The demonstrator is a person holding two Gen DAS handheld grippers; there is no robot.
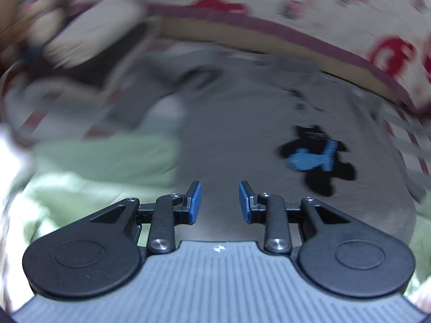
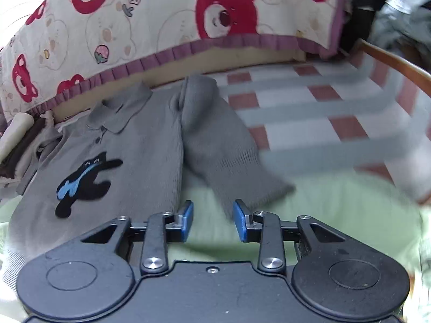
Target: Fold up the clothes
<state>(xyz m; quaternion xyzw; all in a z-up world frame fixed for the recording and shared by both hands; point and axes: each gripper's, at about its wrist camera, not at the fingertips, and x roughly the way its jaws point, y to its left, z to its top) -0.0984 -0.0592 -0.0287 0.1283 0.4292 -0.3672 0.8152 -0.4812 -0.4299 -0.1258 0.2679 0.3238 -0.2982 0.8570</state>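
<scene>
A grey knitted polo sweater (image 2: 150, 145) with a black and blue cat patch (image 2: 83, 181) lies flat, collar toward the far side. Its right sleeve (image 2: 229, 156) lies spread beside the body. My right gripper (image 2: 212, 220) is open and empty, just short of the sleeve's cuff, over a pale green cloth (image 2: 323, 215). In the blurred left wrist view the sweater (image 1: 242, 134) and its cat patch (image 1: 315, 156) fill the middle. My left gripper (image 1: 220, 202) is open and empty above the sweater's lower part.
A cream blanket with red bears and a purple frill (image 2: 161, 27) hangs along the far side. A red, white and grey checked sheet (image 2: 309, 107) lies to the right, with a wooden rail (image 2: 398, 62) beyond. Folded clothes (image 2: 18, 145) sit at the left. Green cloth (image 1: 107, 158) lies left of the sweater.
</scene>
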